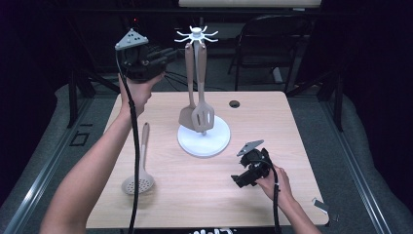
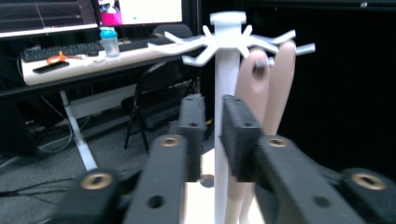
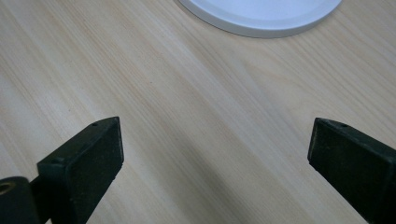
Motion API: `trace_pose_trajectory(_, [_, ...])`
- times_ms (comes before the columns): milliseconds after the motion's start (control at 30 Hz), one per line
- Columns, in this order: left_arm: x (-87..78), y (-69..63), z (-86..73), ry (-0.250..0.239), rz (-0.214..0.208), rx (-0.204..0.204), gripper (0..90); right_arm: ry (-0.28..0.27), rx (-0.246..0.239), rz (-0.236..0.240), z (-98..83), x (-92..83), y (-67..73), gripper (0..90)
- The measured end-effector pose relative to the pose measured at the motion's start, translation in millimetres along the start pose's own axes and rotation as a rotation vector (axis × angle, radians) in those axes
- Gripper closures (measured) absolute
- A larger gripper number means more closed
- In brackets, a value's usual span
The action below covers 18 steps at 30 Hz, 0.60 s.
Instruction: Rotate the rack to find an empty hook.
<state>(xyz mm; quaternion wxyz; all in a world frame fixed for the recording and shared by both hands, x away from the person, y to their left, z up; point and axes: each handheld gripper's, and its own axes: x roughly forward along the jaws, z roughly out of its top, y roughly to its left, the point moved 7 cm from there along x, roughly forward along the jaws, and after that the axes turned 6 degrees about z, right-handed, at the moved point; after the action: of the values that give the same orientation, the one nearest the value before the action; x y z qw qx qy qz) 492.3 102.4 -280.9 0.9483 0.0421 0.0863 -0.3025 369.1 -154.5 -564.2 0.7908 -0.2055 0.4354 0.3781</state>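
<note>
Left gripper (image 1: 163, 54) raised high at the far left of the worktop (image 1: 160, 195), level with the top of the white utensil stand (image 1: 197, 36), jaws nearly together with nothing between them. In the left gripper view, same gripper (image 2: 212, 123) aimed at the stand's post (image 2: 226, 93), just short of it, a narrow gap between the pads, no utensil caught. Two tan utensils hanging from the stand's hooks: a slotted spatula (image 1: 202, 114) in front and a solid turner (image 1: 188, 114) just behind it, the pair touching or overlapping, heads low over the round white base (image 1: 214, 144). Handles of both (image 2: 266, 84) seen right beside the post, to its right, in the left gripper view. A tan skimmer (image 1: 139, 183) lying flat on the worktop near the left edge, round perforated head toward the person, handle pointing away, well apart from both grippers.

Right gripper (image 1: 239, 179) low over the worktop at the near right, tilted toward the base, jaws spread wide and empty. In the right gripper view, bare wood (image 3: 187, 116) between the two black pads (image 3: 84, 163), rim of the base (image 3: 261, 18) at the top.
</note>
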Motion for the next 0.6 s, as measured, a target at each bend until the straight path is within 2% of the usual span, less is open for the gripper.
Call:
trace_pose_trajectory(33, [1.2, 0.5, 2.1, 0.001, 0.002, 0.008, 87.5, -0.009, 0.009, 0.009, 0.2, 0.8, 0.7, 3.4])
trace_pose_trajectory(67, [2.8, 0.6, 4.0, 0.002, 0.001, 0.011, 89.9, 0.009, 0.003, 0.003, -0.8, 0.3, -0.4, 3.4])
trace_pose_trajectory(300, [12.2, -3.1, 14.8, 0.004, 0.006, 0.037, 90.0, 0.014, 0.003, 0.003, -1.8, 0.3, -1.2, 3.4])
trace_pose_trajectory(367, [15.2, -2.8, 17.0, 0.012, 0.019, 0.051, 90.0, 0.013, 0.004, 0.002, -1.7, 0.1, -1.4, 3.5])
trace_pose_trajectory(467, [19.3, -0.5, 19.0, 0.022, 0.027, 0.053, 90.0, 0.017, 0.004, 0.004, -1.7, 0.8, -0.9, 3.6])
trace_pose_trajectory(500, [20.7, 0.0, 19.2, 0.022, 0.029, 0.051, 90.0, -0.006, 0.013, 0.011, -0.8, 2.9, 0.4, 3.7])
trace_pose_trajectory(600, [23.5, 0.3, 19.9, 0.022, 0.034, 0.052, 90.0, 0.010, 0.003, 0.008, -1.4, 2.6, 0.0, 3.7])
